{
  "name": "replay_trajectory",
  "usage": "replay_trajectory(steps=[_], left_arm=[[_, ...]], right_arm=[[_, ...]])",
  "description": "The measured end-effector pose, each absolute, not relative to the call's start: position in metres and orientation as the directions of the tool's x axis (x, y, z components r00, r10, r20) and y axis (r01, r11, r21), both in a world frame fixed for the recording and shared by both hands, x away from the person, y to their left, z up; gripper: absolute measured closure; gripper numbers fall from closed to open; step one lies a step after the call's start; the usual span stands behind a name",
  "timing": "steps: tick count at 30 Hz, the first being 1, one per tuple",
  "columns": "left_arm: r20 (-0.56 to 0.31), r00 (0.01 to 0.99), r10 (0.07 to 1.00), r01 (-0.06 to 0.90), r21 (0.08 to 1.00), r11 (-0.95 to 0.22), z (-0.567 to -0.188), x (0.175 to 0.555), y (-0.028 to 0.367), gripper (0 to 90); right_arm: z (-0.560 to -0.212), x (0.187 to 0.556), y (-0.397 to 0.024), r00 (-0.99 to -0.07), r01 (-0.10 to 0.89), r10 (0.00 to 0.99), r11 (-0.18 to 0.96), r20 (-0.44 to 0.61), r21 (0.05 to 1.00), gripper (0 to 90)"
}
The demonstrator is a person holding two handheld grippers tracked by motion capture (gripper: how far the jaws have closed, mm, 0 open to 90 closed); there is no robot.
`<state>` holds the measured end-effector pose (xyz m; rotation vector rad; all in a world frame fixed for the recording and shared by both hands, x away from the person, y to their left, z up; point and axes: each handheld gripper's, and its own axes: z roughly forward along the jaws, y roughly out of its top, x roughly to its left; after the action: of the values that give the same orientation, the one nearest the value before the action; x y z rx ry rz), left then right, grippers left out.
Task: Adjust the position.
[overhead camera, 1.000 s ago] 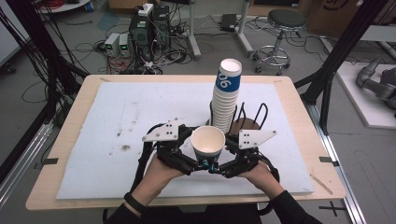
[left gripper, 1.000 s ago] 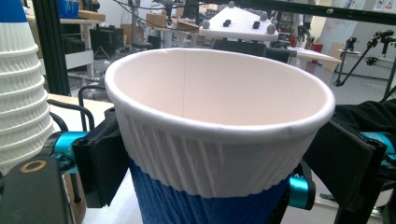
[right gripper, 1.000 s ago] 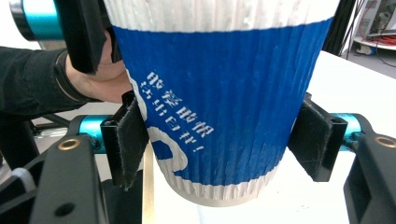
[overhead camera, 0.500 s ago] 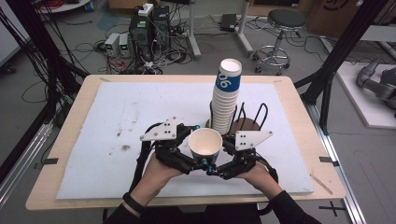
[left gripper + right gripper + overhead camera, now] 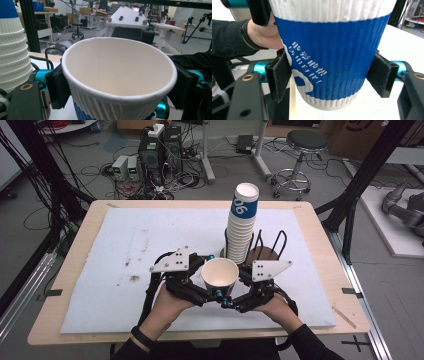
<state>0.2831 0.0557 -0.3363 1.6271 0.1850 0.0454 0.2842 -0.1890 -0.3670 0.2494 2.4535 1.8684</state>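
So the cup [image 5: 220,276] is upright and open end up, held off the mat [image 5: 125,245] between the two grippers near the front edge of the table [image 5: 80,227]. The left gripper [image 5: 209,296] has just been closing and its pads sit against the cup's upper part, right under the rim, so it looks clamped on. The right gripper [image 5: 231,301] has just been opening a bit; in the right gripper view its pads [image 5: 279,75] still hug the blue band low on the cup [image 5: 329,50], one each side, and I'd call that gripping too. Just behind the cup is the stack [image 5: 242,222] of nested cups standing in a black wire rack [image 5: 274,242], close but not touching as far as I can tell.
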Motion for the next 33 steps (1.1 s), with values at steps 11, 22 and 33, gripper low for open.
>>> replay_trajectory(steps=[11, 22, 33], left_arm=[[-0.081, 0.983, 0.164, 0.093, 0.993, -0.069, -0.339, 0.286, 0.062, 20.6], [-0.074, 0.977, 0.198, 0.087, 0.994, -0.061, -0.341, 0.292, 0.075, 21.2], [-0.075, 0.970, 0.230, 0.093, 0.993, -0.071, -0.349, 0.296, 0.092, 21.2]], right_arm=[[-0.362, 0.288, -0.202, -0.983, 0.106, 0.171, 0.234, 0.066, 0.967, 19.7], [-0.358, 0.292, -0.224, -0.974, 0.116, 0.215, 0.215, 0.069, 0.970, 19.6], [-0.355, 0.300, -0.245, -0.945, 0.131, 0.320, 0.184, 0.067, 0.974, 19.6]])
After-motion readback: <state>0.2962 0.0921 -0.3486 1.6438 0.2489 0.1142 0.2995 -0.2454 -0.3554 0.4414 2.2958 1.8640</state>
